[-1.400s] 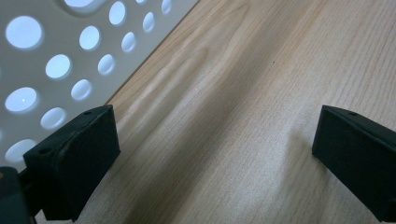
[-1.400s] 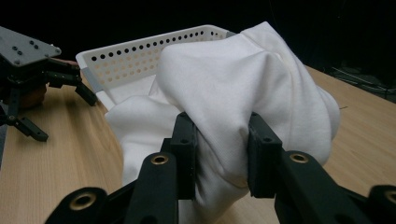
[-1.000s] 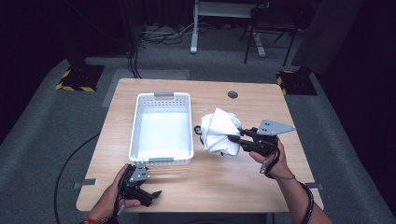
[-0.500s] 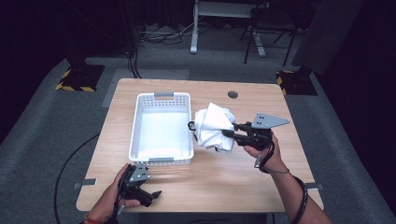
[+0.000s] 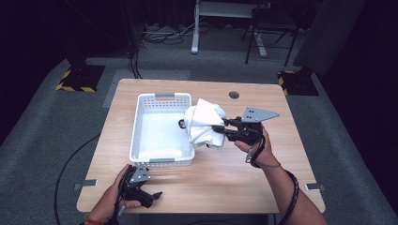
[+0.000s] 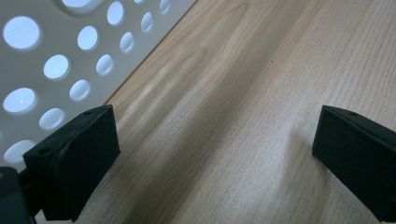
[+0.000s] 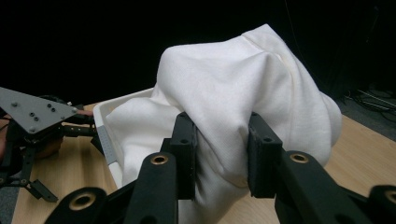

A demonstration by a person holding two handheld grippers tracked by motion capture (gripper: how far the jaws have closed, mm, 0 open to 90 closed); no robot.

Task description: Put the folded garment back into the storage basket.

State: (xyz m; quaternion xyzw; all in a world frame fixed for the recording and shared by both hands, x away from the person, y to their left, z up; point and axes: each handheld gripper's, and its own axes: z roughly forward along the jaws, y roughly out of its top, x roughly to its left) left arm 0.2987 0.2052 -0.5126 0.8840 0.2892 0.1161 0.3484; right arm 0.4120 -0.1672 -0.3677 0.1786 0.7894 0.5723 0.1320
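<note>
A: Why does the right gripper [image 5: 218, 131] carry the crumpled white cloth [image 5: 204, 123] so high instead of dragging it?

B: Its jaws are clamped on a thick fold of the fabric, as the right gripper view shows, with the cloth [image 7: 243, 98] bulging up over the two black pads [image 7: 183, 140]. Held aloft, the bundle hangs over the right wall of the white perforated plastic basket [image 5: 141, 123] rather than snagging on the rim. That looks like a carry toward the basket's open inside.

A: And the left gripper [image 5: 151, 196]?

B: It rests low on the pale wooden table [image 5: 263, 187] at the near edge, just in front of the basket. Its jaws stand wide apart with nothing between them; the left gripper view shows bare wood between the pads [image 6: 74, 158] and the basket's holed wall [image 6: 42, 70] close beside. It probably waits there to steady the basket, out of the cloth's way.

A: So the cloth isn't in yet?

B: No, it hangs in the air, partly above the basket's right side.
</note>
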